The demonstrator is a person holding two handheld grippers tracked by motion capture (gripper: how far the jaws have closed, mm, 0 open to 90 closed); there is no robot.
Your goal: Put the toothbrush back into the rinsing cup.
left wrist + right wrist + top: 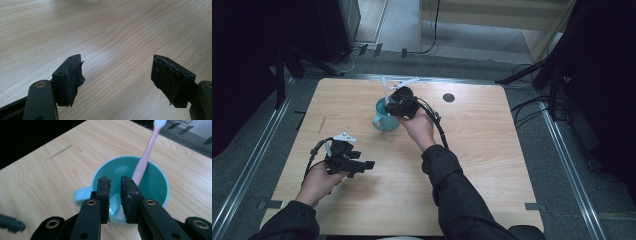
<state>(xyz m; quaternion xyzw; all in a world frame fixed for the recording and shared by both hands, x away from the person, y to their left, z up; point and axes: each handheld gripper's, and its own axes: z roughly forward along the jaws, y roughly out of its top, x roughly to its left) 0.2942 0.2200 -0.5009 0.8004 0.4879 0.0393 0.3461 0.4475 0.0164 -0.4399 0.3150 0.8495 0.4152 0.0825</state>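
Toothbrush [146,152], pale pink with a whitish head, is seen standing tilted inside a teal mug [157,182], its lower end on the mug floor and its handle leaning against the rim on the far right in the right gripper view. The mug is placed near the middle of the wooden table [492,165], slightly toward the far edge, its handle turned toward the person's left in the high view. The right gripper [115,188] is held directly over the near rim of the mug; its jaws stand only narrowly apart, with nothing pinched between them, and the toothbrush is judged free of the pads. The step in hand is judged to be the end of placing the brush in the mug, or else the approach to take it out; which of the two cannot be settled. For a withdrawal, a straight lift clear of the rim is called for, so that the leaning handle is not knocked. For a pickup, the jaws must be brought around the handle above the rim. The left gripper [116,75] is held low over bare tabletop near the front left, jaws wide apart and empty. The surface is light wood grain, with one dark round hole [448,97] near the far edge. Grey floor, metal rails, stand legs and trailing cables are noted around the table.
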